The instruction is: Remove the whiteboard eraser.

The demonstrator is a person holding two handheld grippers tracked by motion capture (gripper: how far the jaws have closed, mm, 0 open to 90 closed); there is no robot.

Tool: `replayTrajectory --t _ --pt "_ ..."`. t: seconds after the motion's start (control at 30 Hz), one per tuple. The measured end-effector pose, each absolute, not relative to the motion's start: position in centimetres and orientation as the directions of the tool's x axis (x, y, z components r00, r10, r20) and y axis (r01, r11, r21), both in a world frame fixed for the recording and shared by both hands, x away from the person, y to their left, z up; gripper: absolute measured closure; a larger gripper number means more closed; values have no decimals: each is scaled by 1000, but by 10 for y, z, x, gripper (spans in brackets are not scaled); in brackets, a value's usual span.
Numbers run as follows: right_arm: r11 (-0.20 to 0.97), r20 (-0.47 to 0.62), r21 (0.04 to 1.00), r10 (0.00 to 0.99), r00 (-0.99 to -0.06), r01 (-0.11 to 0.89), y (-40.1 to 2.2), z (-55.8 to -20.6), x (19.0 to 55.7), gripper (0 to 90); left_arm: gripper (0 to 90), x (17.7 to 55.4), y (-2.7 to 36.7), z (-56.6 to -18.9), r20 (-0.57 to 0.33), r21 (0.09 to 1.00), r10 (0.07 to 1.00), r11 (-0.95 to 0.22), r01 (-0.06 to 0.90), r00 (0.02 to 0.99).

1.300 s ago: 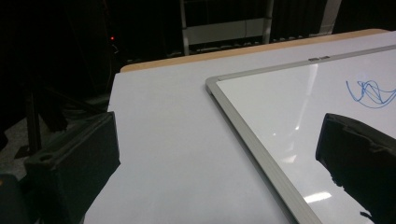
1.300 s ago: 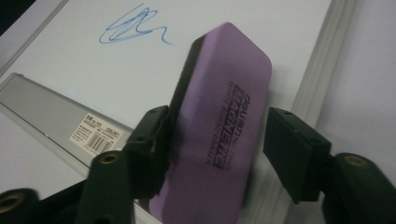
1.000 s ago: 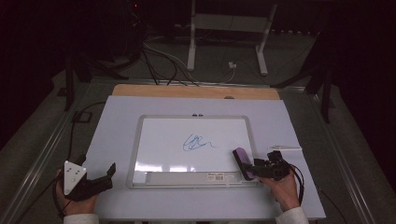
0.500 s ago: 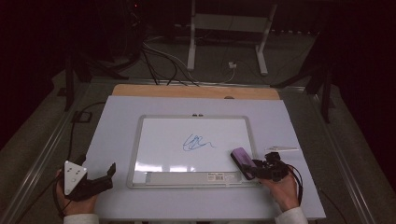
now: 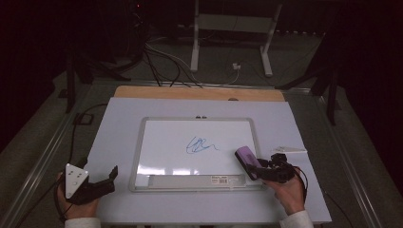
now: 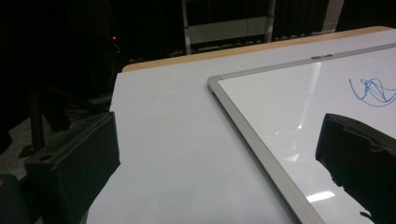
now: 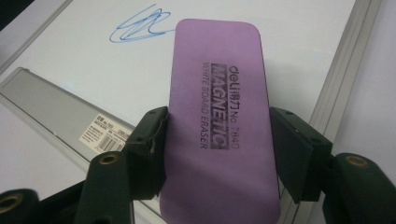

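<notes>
A purple whiteboard eraser (image 7: pixel 219 116) is clamped by its long sides between my right gripper's (image 7: pixel 217 140) pads, whose jaws have just been closing on it. From above, the eraser (image 5: pixel 247 156) sits tilted over the lower right corner of the whiteboard (image 5: pixel 166 142), with the right gripper (image 5: pixel 255 168) behind it. A blue scribble (image 5: pixel 199 146) marks the board's middle, a short way beyond the eraser (image 7: pixel 140 25). My left gripper (image 5: pixel 110 179) rests open on the white mat left of the board, with nothing between its jaws (image 6: pixel 219 154).
The board's grey tray (image 7: pixel 56 102) with a barcode label runs along its near edge. A small white flat object (image 5: pixel 291 149) lies right of the board. The table's wooden far edge (image 5: pixel 199 92) borders the mat. Cables and stand legs lie on the floor beyond.
The right gripper has edged slightly left against the eraser. The left hand and gripper have kept still.
</notes>
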State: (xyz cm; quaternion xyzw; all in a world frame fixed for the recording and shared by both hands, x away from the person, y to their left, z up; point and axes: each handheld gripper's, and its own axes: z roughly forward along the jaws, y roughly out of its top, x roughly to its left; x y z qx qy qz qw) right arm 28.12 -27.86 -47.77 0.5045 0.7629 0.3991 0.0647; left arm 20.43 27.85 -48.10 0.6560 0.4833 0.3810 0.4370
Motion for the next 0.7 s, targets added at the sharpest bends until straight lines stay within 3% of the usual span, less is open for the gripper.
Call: replayTrajectory --t 0.7 --pt "186 273 716 812 -515 672 -271 -461 286 409 5 204 278 -481 78 941 967 -152 303 243"
